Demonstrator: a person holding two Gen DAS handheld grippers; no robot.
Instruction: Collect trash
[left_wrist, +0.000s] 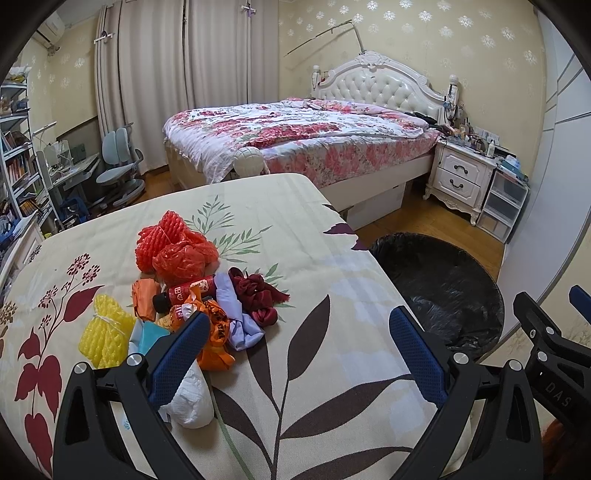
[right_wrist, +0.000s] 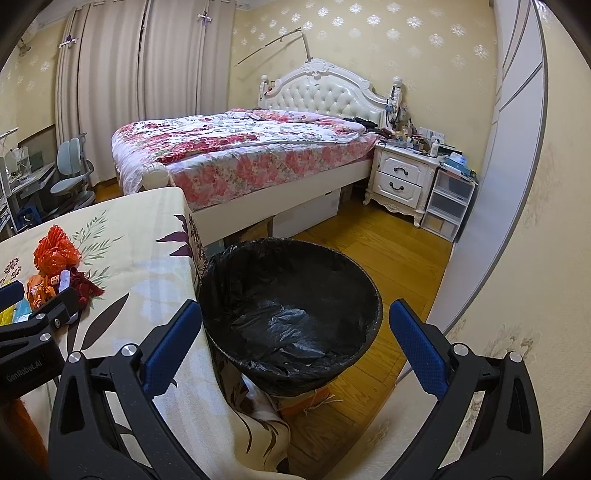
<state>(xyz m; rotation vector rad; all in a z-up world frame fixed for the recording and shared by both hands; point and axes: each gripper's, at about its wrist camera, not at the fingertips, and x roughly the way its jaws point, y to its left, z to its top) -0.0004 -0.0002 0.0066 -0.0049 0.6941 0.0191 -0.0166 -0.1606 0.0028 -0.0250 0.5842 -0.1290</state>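
Trash pile (left_wrist: 192, 295) on desk (left_wrist: 314, 236), left of black-lined bin (right_wrist: 291, 310). Left tongs (left_wrist: 299, 354) wide, empty, over pile's near edge. Right tongs (right_wrist: 295, 350) wide, empty, above bin. Items likely light, soft, crushable: pinch foam net (left_wrist: 170, 240) mid-body. Bottle (left_wrist: 184, 293) likely rigid, slippery: grip across its body.

The left gripper (left_wrist: 299, 350) hung with its blue fingers (left_wrist: 177, 354) spread wide, holding nothing. The right gripper (right_wrist: 295, 347) sat just beside it, likewise agape and empty.
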